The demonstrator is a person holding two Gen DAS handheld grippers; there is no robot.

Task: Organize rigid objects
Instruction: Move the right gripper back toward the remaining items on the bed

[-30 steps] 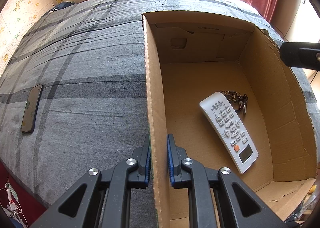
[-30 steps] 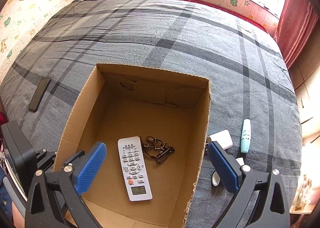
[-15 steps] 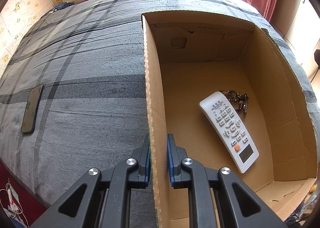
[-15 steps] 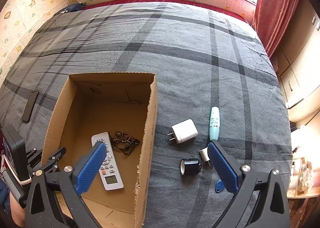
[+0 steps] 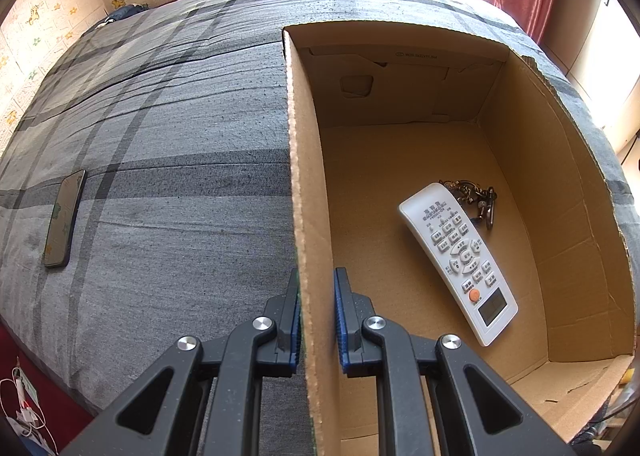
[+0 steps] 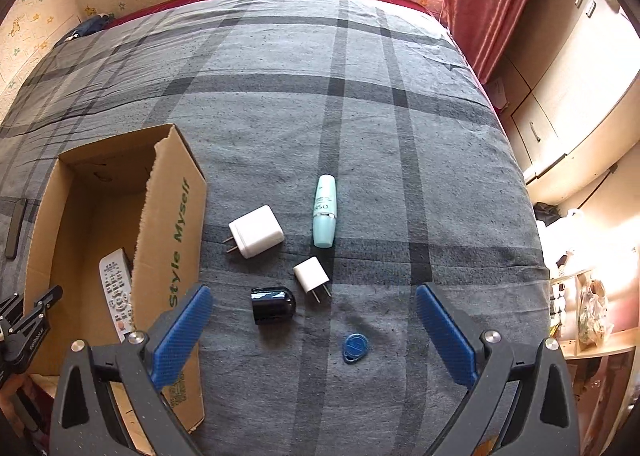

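Since a second ago the right gripper (image 6: 314,322) has been swinging off the cardboard box (image 6: 170,224) toward the loose items on the bed (image 6: 360,116), so the box is now sitting at the left of its view, while the left gripper (image 5: 317,312) is staying put. Its fingers (image 5: 341,308) are pinching narrow on the box's left wall (image 5: 310,216), one pad outside and one inside. The right gripper's fingers (image 6: 182,330) are spreading wide and holding nothing. Between them, and slightly ahead, the black cap-like object (image 6: 273,303) is lying on its side, and the small white charger (image 6: 311,275) is lying just beside it with its prongs pointing toward the gripper. The larger white charger (image 6: 257,231) is lying farther off, prongs pointing left toward the box. The pale blue tube (image 6: 325,212) is lying with its long axis running away from the gripper. The blue tag (image 6: 354,347) is resting nearest, between the fingers. Inside the box, the remote control (image 5: 458,258) is lying flat, long axis running diagonally, display end nearest the left camera, with the keychain (image 5: 474,196) touching its far end. A phone (image 5: 64,218) is lying on the bed, well left of the box.
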